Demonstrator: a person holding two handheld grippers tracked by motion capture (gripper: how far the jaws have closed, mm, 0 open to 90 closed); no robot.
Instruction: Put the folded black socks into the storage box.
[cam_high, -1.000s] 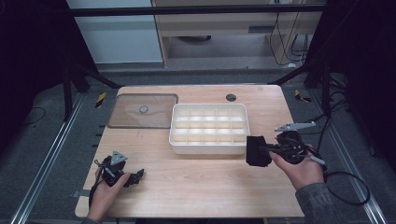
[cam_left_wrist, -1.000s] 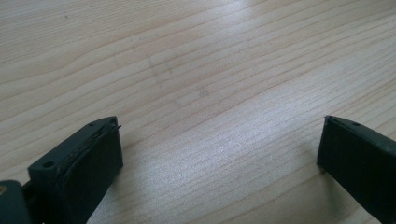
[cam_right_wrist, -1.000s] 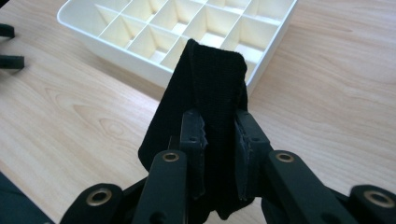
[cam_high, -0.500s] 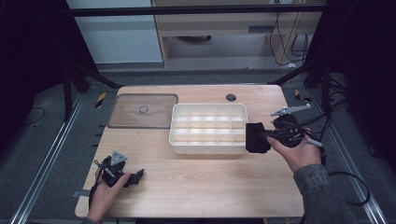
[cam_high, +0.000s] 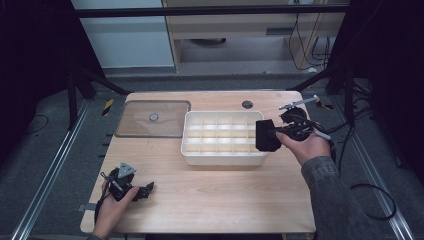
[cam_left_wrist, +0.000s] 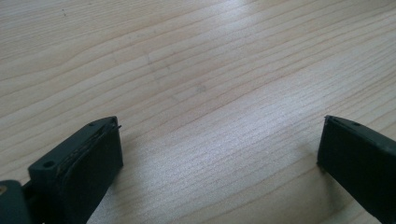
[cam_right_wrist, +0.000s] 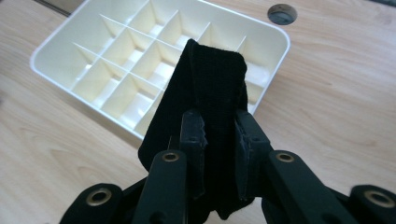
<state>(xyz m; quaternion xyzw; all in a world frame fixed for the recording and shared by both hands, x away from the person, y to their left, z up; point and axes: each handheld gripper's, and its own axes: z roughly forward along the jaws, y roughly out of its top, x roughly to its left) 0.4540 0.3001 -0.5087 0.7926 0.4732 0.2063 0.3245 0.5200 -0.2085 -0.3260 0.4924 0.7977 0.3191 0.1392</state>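
A white divided tray (cam_high: 222, 138) with several empty compartments sits mid-table; the right gripper view shows the tray (cam_right_wrist: 93, 51) from its right end. My right gripper (cam_high: 270, 135) is shut on a folded black cloth (cam_high: 266, 136), held in the air over the tray's right end. In the right gripper view the black cloth (cam_right_wrist: 210, 93) stands pinched between the pads (cam_right_wrist: 194, 140) of my right gripper (cam_right_wrist: 219, 140). My left gripper (cam_high: 145, 190) rests at the table's front left, open. In its own view my left gripper (cam_left_wrist: 219, 154) has wide jaws with only bare wood between them.
A clear flat lid (cam_high: 152, 118) lies on the table left of the tray. A round dark cable hole (cam_high: 247, 104) sits in the tabletop behind the tray, with that hole (cam_right_wrist: 282, 13) in the right gripper view too. Cables trail off the table's right edge.
My right gripper has carried the black cloth up and toward the back, from beside the tray's front right corner to over its right end. The left hand has stayed put.
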